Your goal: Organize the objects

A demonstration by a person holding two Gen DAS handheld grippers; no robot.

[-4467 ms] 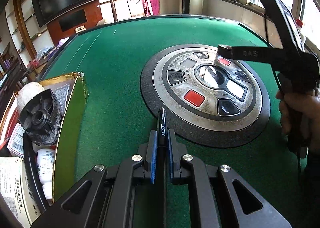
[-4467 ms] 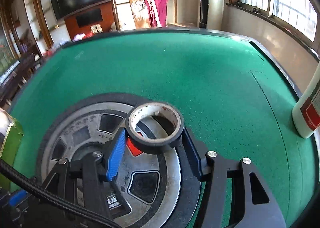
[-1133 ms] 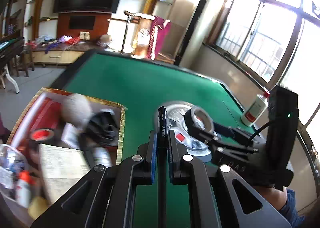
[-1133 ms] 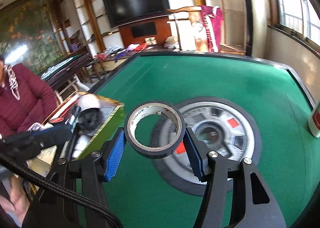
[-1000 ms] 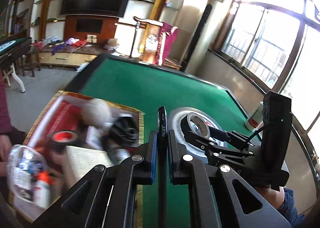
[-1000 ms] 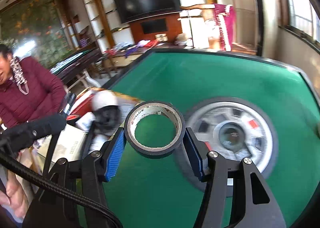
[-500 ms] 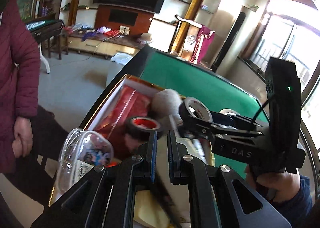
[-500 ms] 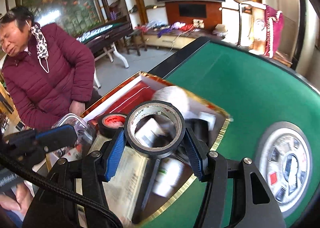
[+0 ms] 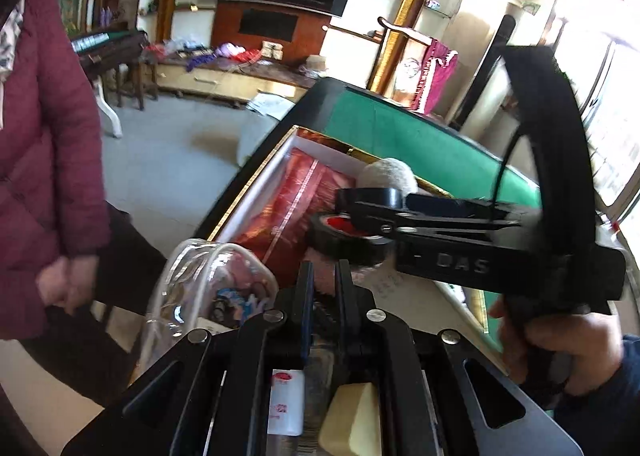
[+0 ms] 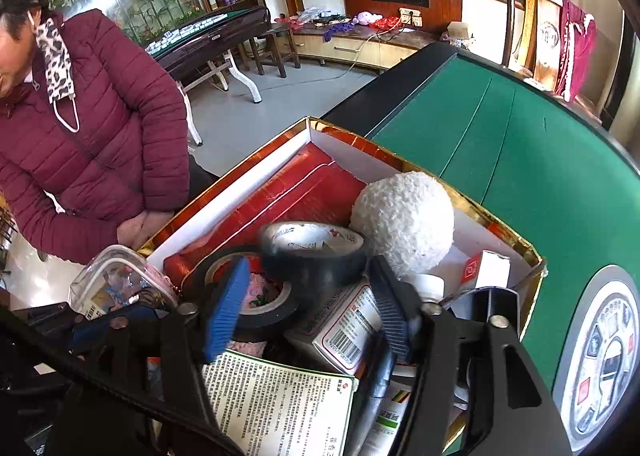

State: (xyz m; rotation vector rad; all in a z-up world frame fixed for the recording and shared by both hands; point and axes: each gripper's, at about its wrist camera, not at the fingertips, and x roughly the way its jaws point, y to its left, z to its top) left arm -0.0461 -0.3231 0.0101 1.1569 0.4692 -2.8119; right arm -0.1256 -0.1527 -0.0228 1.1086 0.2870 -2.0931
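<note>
right wrist view: tape roll leaving the opening jaws over the box

the right gripper (image 10: 308,296) is spreading; the black tape roll (image 10: 314,252) lies between its pads, blurred, apparently loose, axis upright. it sits inside the gold-rimmed box (image 10: 516,248), just beside the white ball (image 10: 404,215), over another roll. the left gripper (image 9: 323,276) is pressed together; contents unclear.

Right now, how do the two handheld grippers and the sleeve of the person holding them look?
Both grippers are black, angular frames with silver screws. The right gripper has ribbed blue pads, a black cable beside it and pale "DAS" lettering on its body. The left gripper has narrow blue-edged jaws. The hand on the right gripper's handle wears a dark blue sleeve.
</note>
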